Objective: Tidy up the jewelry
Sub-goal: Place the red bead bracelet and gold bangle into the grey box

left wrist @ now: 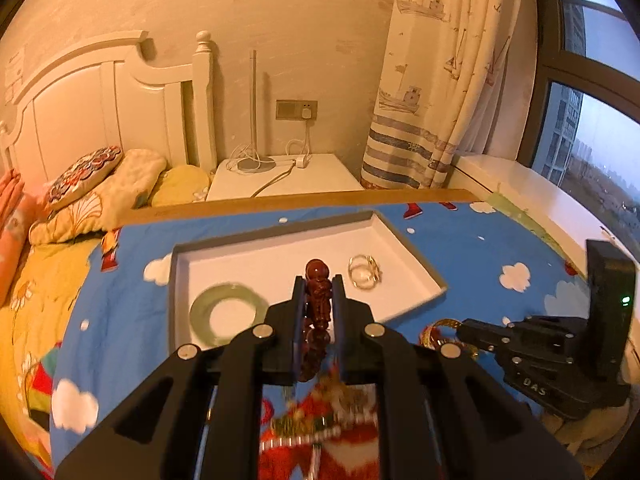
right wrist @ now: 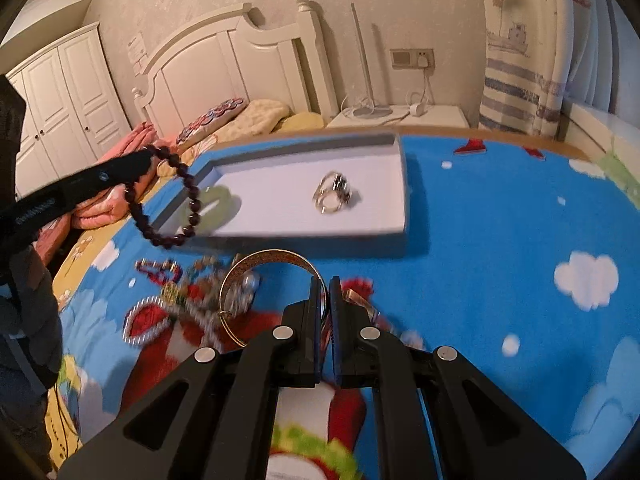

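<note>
Left gripper [left wrist: 318,280]: my jaws are clamped on one dark red bead bracelet [left wrist: 318,300]. From the right wrist view it hangs as a loop off the fingertips [right wrist: 176,196], in the air over the near left corner of the tray.

Right gripper [right wrist: 325,280]: jaws pressed together on the rim of one gold bangle [right wrist: 272,260]. The bangle is tilted, with its far side over the cloth; I can't tell if it's clear of the surface.

One white tray [left wrist: 424,264] with a grey rim sits on the blue cloud-print cloth [left wrist: 480,240], ahead of both grippers. Inside I count two items: one pale green jade bangle [left wrist: 228,312] at the near left, lying flat, and one silver-coloured bracelet [left wrist: 364,272] toward the right, well apart from the jade one.

Loose pile [right wrist: 180,292] on the cloth left of my right gripper: one ring of pearl-like beads, plus more pieces too blurred to count.

Behind the cloth: one white nightstand [left wrist: 288,178] and one desk lamp [left wrist: 253,120].
</note>
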The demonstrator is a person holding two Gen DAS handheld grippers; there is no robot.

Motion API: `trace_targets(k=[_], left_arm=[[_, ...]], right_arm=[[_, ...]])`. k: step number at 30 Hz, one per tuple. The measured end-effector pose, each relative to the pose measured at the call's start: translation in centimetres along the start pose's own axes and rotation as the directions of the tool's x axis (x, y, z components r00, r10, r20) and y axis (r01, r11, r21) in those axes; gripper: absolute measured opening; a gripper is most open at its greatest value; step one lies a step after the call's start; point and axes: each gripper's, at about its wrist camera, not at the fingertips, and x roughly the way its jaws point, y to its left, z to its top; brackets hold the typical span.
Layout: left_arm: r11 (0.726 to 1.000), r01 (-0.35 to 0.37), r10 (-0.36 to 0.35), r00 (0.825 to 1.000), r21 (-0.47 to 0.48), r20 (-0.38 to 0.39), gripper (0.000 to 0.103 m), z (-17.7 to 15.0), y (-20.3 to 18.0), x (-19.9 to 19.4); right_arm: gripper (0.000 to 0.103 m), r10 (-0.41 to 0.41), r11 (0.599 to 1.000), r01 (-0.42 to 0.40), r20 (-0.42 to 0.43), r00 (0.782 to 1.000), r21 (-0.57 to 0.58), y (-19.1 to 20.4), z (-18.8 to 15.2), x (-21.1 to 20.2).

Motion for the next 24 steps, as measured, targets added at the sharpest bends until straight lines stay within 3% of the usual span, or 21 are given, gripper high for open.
trace_targets(k=[6,13,18,24], left_arm=[[1.000,-0.029,0.029,0.999,0.008,-0.028,0.012,2.6,0.0,4.8],[0.997,-0.071,0.070,0.994,-0.010,-0.083,0.012,3.5,0.8,9.8],[0.995,-0.091,0.088,0.992,-0.029,-0.094,0.012,3.7,1.3,11.6],[0.994,-0.093,0.084,0.989,-0.066,-0.121,0.012,3.6,1.7,13.2]], right_arm=[[0.007,-0.049,0.998,0.050,-0.009,0.999,0.030,-0.9,3.9,2.9],[0.007,-0.084,0.992,0.089,-0.055,0.995,0.090,-2.2,6.9,7.9],[0.007,-0.119,0.986,0.128,-0.093,0.989,0.103,-2.5,7.9,10.8],[0.007,-0.096,0.976,0.115,-0.108,0.990,0.186,-3.8,9.5,12.3]])
